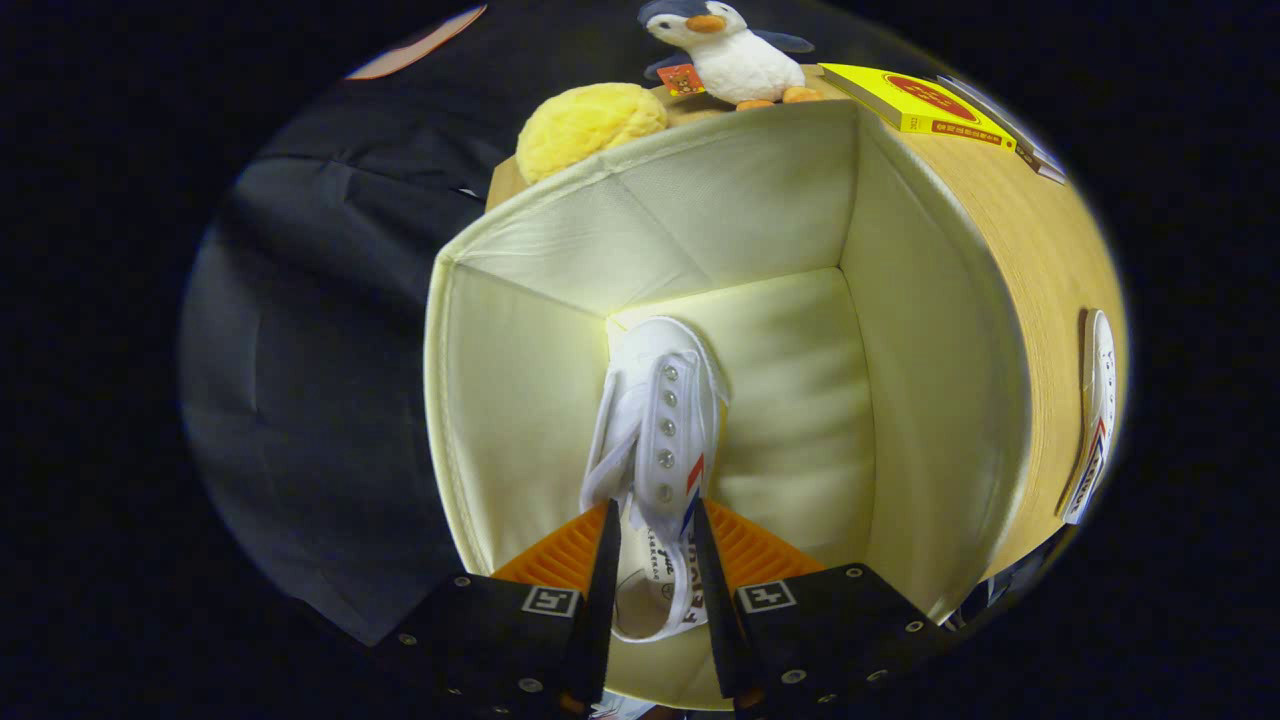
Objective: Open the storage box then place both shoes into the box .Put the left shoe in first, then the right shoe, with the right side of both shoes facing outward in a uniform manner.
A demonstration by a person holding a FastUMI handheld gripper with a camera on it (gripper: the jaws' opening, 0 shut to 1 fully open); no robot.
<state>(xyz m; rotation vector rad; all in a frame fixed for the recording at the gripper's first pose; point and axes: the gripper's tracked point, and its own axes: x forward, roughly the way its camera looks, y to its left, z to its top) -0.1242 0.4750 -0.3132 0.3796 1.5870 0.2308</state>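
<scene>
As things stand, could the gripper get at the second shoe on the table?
Probably not yet: the gripper is shut on the white shoe inside the storage box, whose wall stands between it and the second shoe lying outside.

Bright light fell into the storage box (760, 200) from above, and its pale inside glowed yellow-white. The white shoe (655, 420) between the fingers (603, 560) looked sharp and clear. The fingers were dark, in shade. The cloth wall beside the box was dim. Straight lines bent near the edges, and the tabletop (1040, 330) curved round.
</scene>
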